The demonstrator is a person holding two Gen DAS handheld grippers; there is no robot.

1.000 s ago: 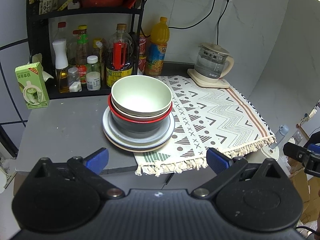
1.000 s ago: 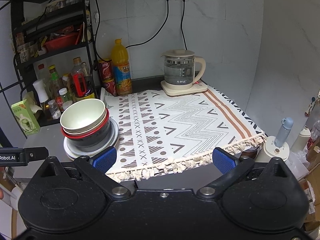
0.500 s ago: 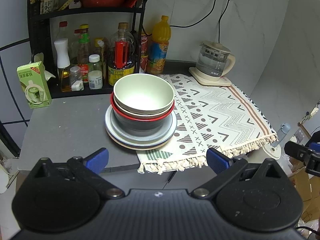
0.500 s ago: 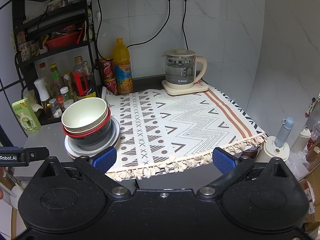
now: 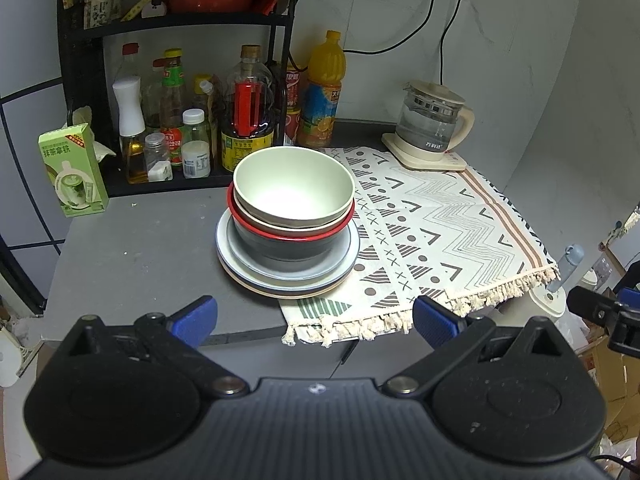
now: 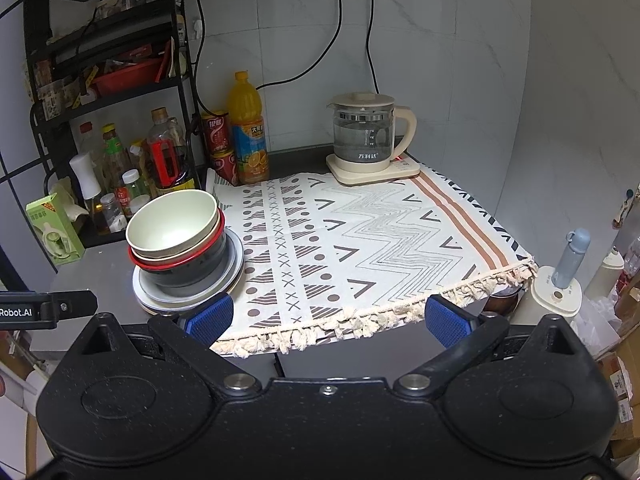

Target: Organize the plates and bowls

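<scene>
A pale green bowl (image 5: 294,190) is nested on top of a stack: under it a beige bowl, then a red-rimmed dark bowl (image 5: 288,242), on stacked plates (image 5: 236,268). The stack stands on the grey counter at the left edge of the patterned cloth. It also shows in the right wrist view (image 6: 172,224). My left gripper (image 5: 314,318) is open and empty, short of the counter's front edge, facing the stack. My right gripper (image 6: 326,316) is open and empty, in front of the cloth's fringe, to the right of the stack.
A patterned cloth (image 6: 360,236) covers the right of the counter, with a glass kettle (image 6: 368,136) at its back. A black rack with bottles (image 5: 180,120) and a green carton (image 5: 72,172) stand behind and left of the stack. An orange juice bottle (image 6: 248,132) stands by the wall.
Both grippers have drifted slightly; the stack sits a little nearer and more central in the left wrist view. Nothing was gripped or released.
</scene>
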